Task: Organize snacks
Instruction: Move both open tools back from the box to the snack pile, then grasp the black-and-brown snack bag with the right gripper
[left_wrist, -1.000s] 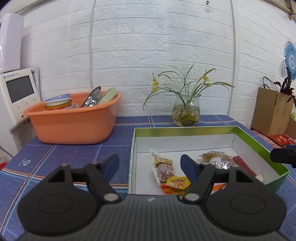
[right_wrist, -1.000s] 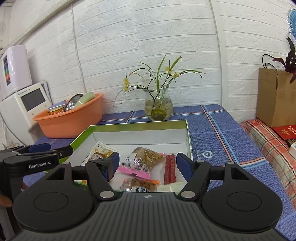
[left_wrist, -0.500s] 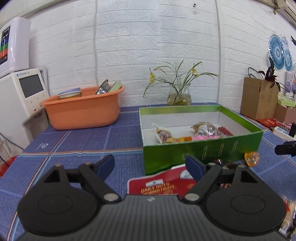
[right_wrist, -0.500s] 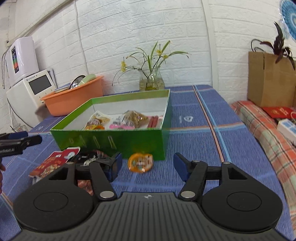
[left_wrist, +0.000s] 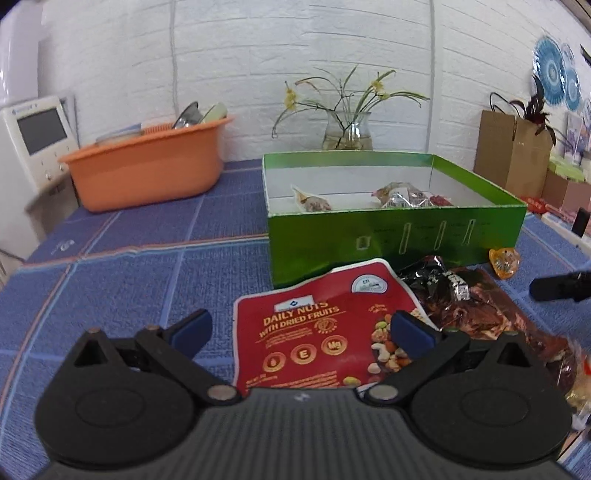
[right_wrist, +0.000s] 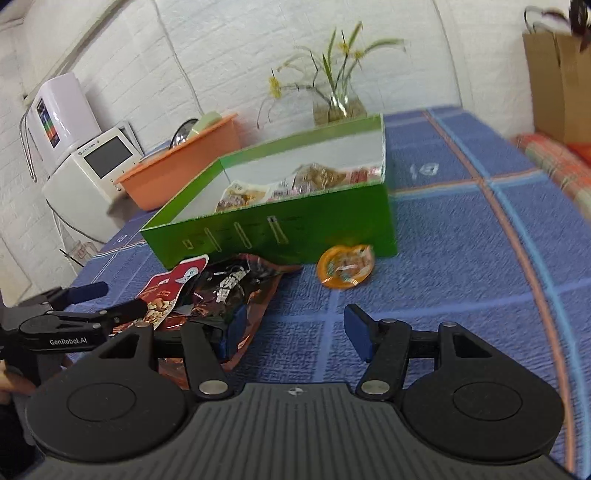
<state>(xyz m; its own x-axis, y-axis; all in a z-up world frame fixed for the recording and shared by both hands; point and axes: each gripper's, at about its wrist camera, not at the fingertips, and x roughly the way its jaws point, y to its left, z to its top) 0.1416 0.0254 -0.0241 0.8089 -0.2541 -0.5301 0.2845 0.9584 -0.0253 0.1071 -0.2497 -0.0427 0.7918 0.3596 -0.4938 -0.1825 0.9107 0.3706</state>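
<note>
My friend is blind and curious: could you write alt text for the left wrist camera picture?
An open left gripper hovers over a red nut packet lying on a blue checked tablecloth. Beside the packet lies a dark foil bag; behind them stands a green box holding several snacks, with an orange basin and a vase of flowers farther back.

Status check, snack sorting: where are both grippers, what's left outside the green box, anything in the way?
Left hand-held gripper open over red nut pouch. Right hand-held gripper open, empty. Dark wrapper and orange jelly cup outside green box. Nothing blocking.
</note>
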